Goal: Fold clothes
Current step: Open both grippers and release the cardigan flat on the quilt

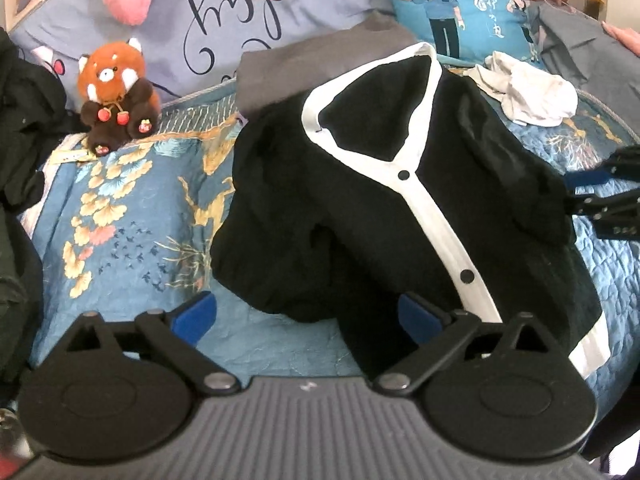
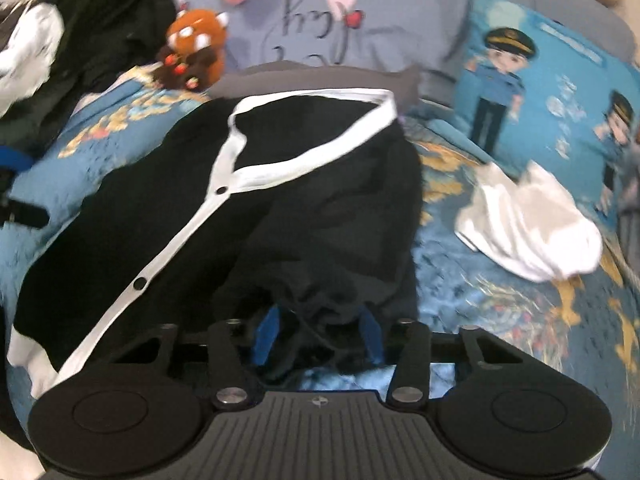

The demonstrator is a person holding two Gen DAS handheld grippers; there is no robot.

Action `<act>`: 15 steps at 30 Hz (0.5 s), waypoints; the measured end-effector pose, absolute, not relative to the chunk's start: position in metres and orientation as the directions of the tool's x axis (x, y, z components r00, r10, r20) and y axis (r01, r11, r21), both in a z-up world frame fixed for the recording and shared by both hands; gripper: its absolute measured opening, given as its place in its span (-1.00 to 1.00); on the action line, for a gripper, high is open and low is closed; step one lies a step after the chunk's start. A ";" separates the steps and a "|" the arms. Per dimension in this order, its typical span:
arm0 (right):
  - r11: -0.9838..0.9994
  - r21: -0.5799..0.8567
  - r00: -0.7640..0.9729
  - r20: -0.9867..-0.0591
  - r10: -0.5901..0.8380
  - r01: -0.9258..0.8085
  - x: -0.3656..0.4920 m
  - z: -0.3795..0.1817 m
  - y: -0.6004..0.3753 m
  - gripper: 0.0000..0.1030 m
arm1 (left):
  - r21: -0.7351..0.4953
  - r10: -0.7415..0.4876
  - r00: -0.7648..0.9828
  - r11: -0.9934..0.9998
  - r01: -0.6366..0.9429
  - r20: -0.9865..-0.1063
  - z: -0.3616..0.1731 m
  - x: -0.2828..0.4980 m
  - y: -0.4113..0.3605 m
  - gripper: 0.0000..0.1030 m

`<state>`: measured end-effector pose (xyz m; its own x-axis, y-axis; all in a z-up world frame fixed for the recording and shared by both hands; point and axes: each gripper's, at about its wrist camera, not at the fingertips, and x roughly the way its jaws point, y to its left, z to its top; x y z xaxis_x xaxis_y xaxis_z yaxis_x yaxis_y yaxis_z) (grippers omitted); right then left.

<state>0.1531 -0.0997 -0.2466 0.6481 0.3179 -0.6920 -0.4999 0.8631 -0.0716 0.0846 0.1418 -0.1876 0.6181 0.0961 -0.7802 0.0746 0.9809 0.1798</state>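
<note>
A: Left gripper (image 1: 308, 314) status?

B: Jaws spread wide, gripping nothing. Its 2 blue pads (image 1: 196, 314) are hovering over bare blue quilt (image 1: 132, 216) at the near edge, and the right-hand pad is sitting right at the cardigan's near hem.

A: Right gripper (image 2: 318, 334)?

B: Its fingers are pinching a bunched fold of black fabric at the near right edge of the cardigan (image 2: 248, 216). Cloth is filling the gap between the blue pads (image 2: 266, 332). The right wrist view is motion-blurred, so fine detail is soft.

A: Where's the cardigan lying?

B: Centre of the quilt, black with a white placket (image 1: 440, 224) and 2 black buttons showing. In the left wrist view the left sleeve side is lying folded in over the body. The white hem band (image 1: 592, 344) is lying at the near right corner.

A: Room around it?

B: Open quilt to its left, wide in the left wrist view. To its right, a narrower strip of quilt, then a crumpled white garment (image 2: 528, 228) lying apart from it.

A: Far edge?

B: The collar is overlapping a folded grey cloth (image 1: 304, 64). Behind that, a lilac pillow (image 1: 224, 12) and a blue cartoon-officer cushion (image 2: 540, 92). A red panda plush (image 1: 114, 92) is sitting far left, beside a dark clothes pile (image 2: 104, 28).
</note>
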 end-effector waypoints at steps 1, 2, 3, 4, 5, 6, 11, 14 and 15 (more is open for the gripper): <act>0.861 -0.083 0.645 -0.699 0.308 -0.501 0.155 -0.247 -0.098 -0.91 | 0.181 0.099 0.617 0.981 0.072 -0.781 -0.188 0.085 0.142 0.92; 0.859 -0.093 0.642 -0.707 0.298 -0.503 0.157 -0.248 -0.097 -0.95 | 0.182 0.102 0.616 0.981 0.069 -0.781 -0.189 0.086 0.143 0.92; 0.864 -0.103 0.653 -0.701 0.288 -0.492 0.158 -0.244 -0.100 -0.96 | 0.184 0.105 0.615 0.981 0.066 -0.782 -0.189 0.086 0.143 0.92; 0.873 -0.111 0.673 -0.686 0.277 -0.474 0.159 -0.237 -0.106 -0.96 | 0.187 0.109 0.615 0.980 0.064 -0.781 -0.190 0.087 0.145 0.92; 0.882 -0.119 0.692 -0.671 0.266 -0.455 0.161 -0.229 -0.113 -0.96 | 0.192 0.112 0.619 0.979 0.064 -0.778 -0.190 0.088 0.149 0.92; 0.891 -0.127 0.711 -0.656 0.255 -0.436 0.162 -0.222 -0.119 -0.96 | 0.193 0.115 0.618 0.979 0.060 -0.778 -0.190 0.088 0.152 0.93; 0.928 -0.158 0.797 -0.573 0.191 -0.337 0.167 -0.185 -0.151 -0.96 | 0.195 0.140 0.608 0.981 0.025 -0.782 -0.191 0.090 0.168 0.93; 0.968 -0.131 0.839 -0.531 0.114 -0.215 0.195 -0.145 -0.193 -0.96 | 0.195 0.148 0.609 0.981 0.011 -0.779 -0.190 0.090 0.175 0.93; 0.977 -0.118 0.848 -0.522 0.089 -0.175 0.206 -0.132 -0.207 -0.96 | 0.196 0.149 0.611 0.981 0.009 -0.778 -0.190 0.090 0.175 0.93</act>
<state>0.2059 -0.2074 -0.1322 0.8483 0.0892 -0.5220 -0.1754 0.9774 -0.1181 0.0902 0.1752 -0.1899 0.6105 0.1495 -0.7778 0.0094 0.9806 0.1958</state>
